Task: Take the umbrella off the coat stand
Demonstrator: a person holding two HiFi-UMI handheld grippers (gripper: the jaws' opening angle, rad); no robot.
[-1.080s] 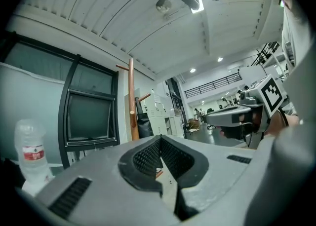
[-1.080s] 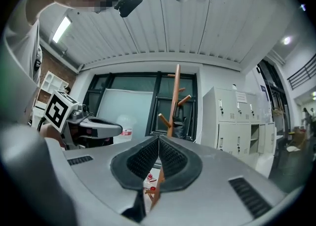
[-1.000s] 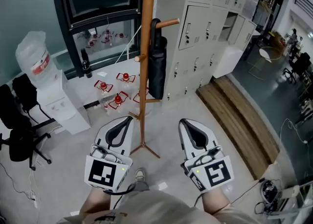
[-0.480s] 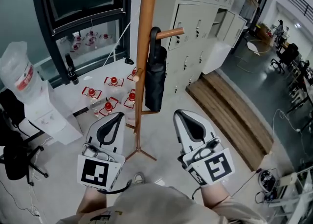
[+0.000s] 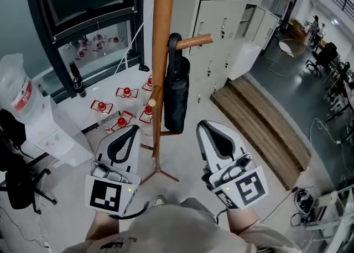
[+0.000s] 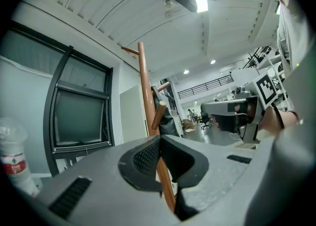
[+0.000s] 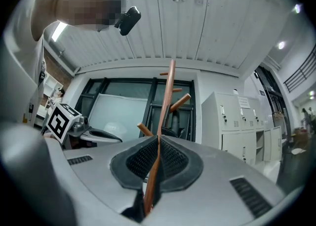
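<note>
The folded black umbrella (image 5: 176, 89) hangs by its hooked handle on a peg (image 5: 196, 40) of the coat stand (image 5: 162, 53), upper centre of the frame. Below it, your left gripper (image 5: 131, 132) and right gripper (image 5: 207, 126) are both closed and empty. Reaching, grasping and lifting all remain.

No lettering can be read anywhere. The red label on the water jug (image 5: 16, 94), left of the coat stand (image 5: 163, 53), is too blurred, and so is the paper sheet (image 7: 243, 102) on the lockers (image 5: 221, 25) right of it (the square markers (image 5: 106, 195) show only black-and-white blocks).
</note>
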